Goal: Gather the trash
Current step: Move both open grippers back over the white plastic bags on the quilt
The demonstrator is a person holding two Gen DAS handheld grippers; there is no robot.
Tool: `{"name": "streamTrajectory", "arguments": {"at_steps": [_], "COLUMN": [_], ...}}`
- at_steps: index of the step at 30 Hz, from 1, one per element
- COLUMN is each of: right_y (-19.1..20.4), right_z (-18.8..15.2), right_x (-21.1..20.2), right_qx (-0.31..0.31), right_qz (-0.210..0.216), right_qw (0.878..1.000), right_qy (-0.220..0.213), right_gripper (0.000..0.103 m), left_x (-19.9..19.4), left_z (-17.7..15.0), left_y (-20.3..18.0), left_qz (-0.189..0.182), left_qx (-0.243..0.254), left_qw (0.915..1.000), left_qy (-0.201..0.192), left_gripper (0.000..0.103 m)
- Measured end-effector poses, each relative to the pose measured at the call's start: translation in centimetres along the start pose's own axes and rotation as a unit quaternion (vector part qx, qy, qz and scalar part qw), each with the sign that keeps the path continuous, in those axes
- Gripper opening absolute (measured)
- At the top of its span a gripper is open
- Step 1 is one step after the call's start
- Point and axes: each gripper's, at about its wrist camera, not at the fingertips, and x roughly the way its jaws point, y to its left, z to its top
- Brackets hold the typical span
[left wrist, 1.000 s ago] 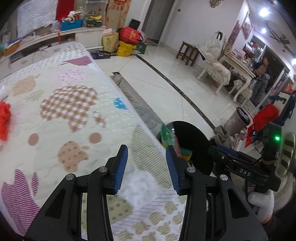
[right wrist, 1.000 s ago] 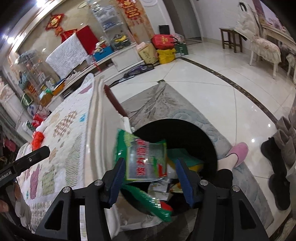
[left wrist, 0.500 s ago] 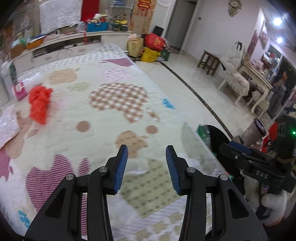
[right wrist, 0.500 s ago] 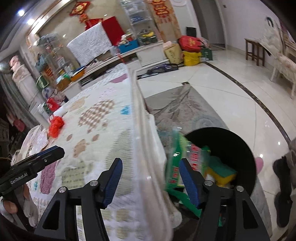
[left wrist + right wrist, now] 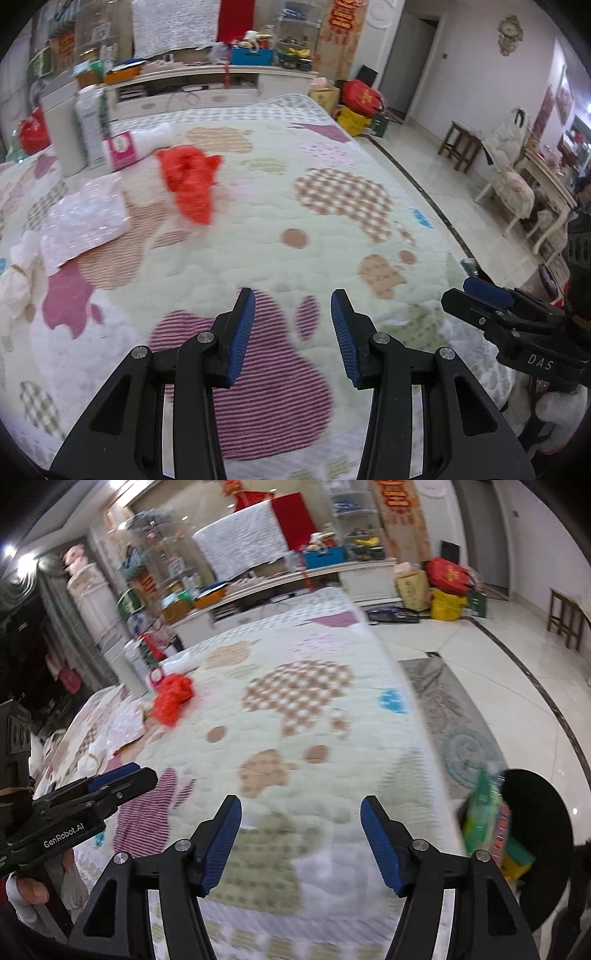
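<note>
A single quilted patchwork bed cover (image 5: 229,258), soft and padded, printed with checked, striped and dotted blobs in brown, plum and green, spread beneath both sets of fingers and ran far ahead of them. Right of the right fingers, low beside the bed's edge, stood one round black trash bin (image 5: 535,834), its mouth stuffed with glossy green and red plastic packets (image 5: 484,819) and something yellow; a grey swirl-patterned rug (image 5: 454,720) lay on the polished tile floor beyond it.

Well ahead of the left fingers and to their left lay the remaining litter: one flat, crinkled, shiny pink-white plastic wrapper (image 5: 83,218), and just right of it one crumpled red plastic bag (image 5: 192,184), blurred but clearly bunched and thin. Behind those sat one pink-labelled packet (image 5: 120,149). One knotted white cloth-like bundle (image 5: 18,280) showed at the far left edge.

The left gripper (image 5: 292,332), black-framed with ribbed blue pads, hung over a plum-striped patch with its jaws parted and nothing between them. The right gripper (image 5: 301,845), the same build, had its jaws just opening wider, also empty, above a green-dotted patch. Each gripper was visible at the other's side.
</note>
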Motion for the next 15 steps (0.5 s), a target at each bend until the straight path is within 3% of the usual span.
{"name": "streamTrajectory", "arguments": {"at_steps": [9, 15], "right_y": [4.6, 6.8], "right_z": [0.3, 1.2], "right_x": [3.5, 5.3], "right_qx": [-0.043, -0.055], "right_qz": [0.030, 0.051], "right_qw": [0.998, 0.996], "right_qy": [0.029, 0.042], "right_gripper": [0.071, 0.074], "left_x": [-2.2, -4.4], "left_z": [-0.6, -1.0], "left_y": [6.8, 13.0], "left_qz": [0.033, 0.073], "left_qx": [-0.044, -0.088], "left_qw": [0.9985, 0.9933], "left_qy": [-0.004, -0.018], "left_gripper": [0.041, 0.053]}}
